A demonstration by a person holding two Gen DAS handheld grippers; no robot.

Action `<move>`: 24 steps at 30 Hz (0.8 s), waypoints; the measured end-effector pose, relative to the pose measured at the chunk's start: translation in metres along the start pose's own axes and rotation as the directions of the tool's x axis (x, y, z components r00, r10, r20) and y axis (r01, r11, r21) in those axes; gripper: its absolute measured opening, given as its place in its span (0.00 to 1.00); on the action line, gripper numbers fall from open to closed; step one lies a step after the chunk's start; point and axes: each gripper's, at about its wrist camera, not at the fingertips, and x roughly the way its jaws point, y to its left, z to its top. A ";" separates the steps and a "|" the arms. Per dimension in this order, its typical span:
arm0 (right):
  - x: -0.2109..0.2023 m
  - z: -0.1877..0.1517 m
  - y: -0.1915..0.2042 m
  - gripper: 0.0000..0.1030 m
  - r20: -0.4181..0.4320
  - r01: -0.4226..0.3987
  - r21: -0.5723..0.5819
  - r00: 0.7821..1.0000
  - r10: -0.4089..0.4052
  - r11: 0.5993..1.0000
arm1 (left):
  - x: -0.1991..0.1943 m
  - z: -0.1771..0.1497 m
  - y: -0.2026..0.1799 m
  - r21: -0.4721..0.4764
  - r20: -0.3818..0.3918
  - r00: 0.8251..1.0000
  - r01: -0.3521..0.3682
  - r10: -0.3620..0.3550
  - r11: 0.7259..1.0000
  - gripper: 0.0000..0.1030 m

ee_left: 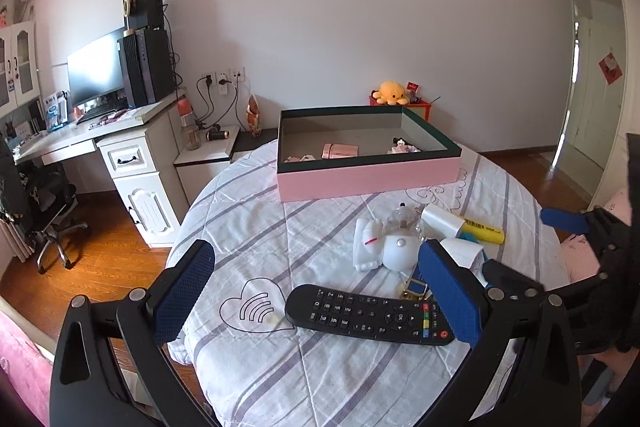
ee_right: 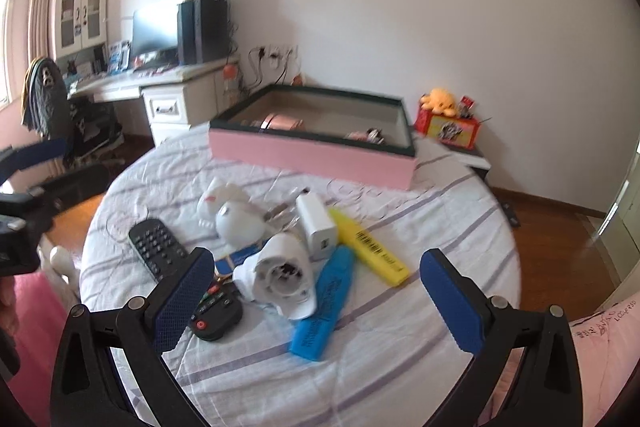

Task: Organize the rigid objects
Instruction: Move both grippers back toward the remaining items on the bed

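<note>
Holding small trinkets, pink box (ee_left: 368, 179) on table (ee_left: 280, 367).

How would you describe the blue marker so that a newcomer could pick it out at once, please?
Start at the pink box on the round table, then come down to the clutter in front. The blue marker lies nearest the right gripper, beside the yellow marker; it is the pile's only bright blue piece.

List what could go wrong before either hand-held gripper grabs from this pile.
1. The remote partly lies under the clutter; pulling it may drag the blue-strapped keys.
2. The clear bulb in the pile might roll or crack if knocked.
3. The yellow highlighter and blue highlighter touch neighbours, so grasps may catch two.
</note>
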 end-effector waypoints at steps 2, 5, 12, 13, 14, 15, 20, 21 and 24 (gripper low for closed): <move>0.012 -0.003 0.005 1.00 -0.021 -0.010 -0.005 1.000 0.009 1.000 | 0.003 -0.003 0.002 0.000 -0.010 1.000 -0.002 0.002 1.000 1.00; 0.025 -0.005 0.011 1.00 -0.036 -0.029 -0.016 0.999 0.028 0.999 | 0.009 -0.007 0.007 0.000 -0.032 0.999 -0.003 0.003 1.000 1.00; 0.053 -0.011 0.018 0.81 -0.105 -0.085 -0.032 0.991 0.082 0.996 | 0.024 -0.011 0.014 -0.010 -0.065 0.998 -0.001 0.001 1.000 1.00; 0.056 -0.011 0.019 0.75 -0.114 -0.086 -0.034 0.990 0.082 0.996 | 0.025 -0.011 0.014 -0.012 -0.069 0.998 0.001 -0.002 1.000 1.00; 0.059 -0.012 0.018 0.72 -0.125 -0.086 -0.035 0.989 0.081 0.996 | 0.027 -0.012 0.013 -0.012 -0.071 0.998 0.003 -0.004 1.000 1.00; 0.061 -0.014 0.018 0.72 -0.126 -0.091 -0.035 0.988 0.086 0.995 | 0.029 -0.012 0.013 -0.013 -0.073 0.997 0.006 -0.007 1.000 1.00; 0.059 -0.014 0.013 0.61 -0.112 -0.137 -0.022 0.985 0.134 0.990 | 0.039 -0.011 0.007 -0.002 -0.096 0.995 0.016 -0.016 1.000 1.00; 0.058 -0.014 0.010 0.61 -0.110 -0.144 -0.015 0.984 0.142 0.989 | 0.042 -0.011 0.004 0.000 -0.100 0.995 0.022 -0.022 1.000 1.00; 0.048 -0.011 0.004 0.61 -0.087 -0.144 -0.005 0.986 0.143 0.990 | 0.050 -0.010 -0.002 -0.002 -0.118 0.992 0.048 -0.047 0.999 1.00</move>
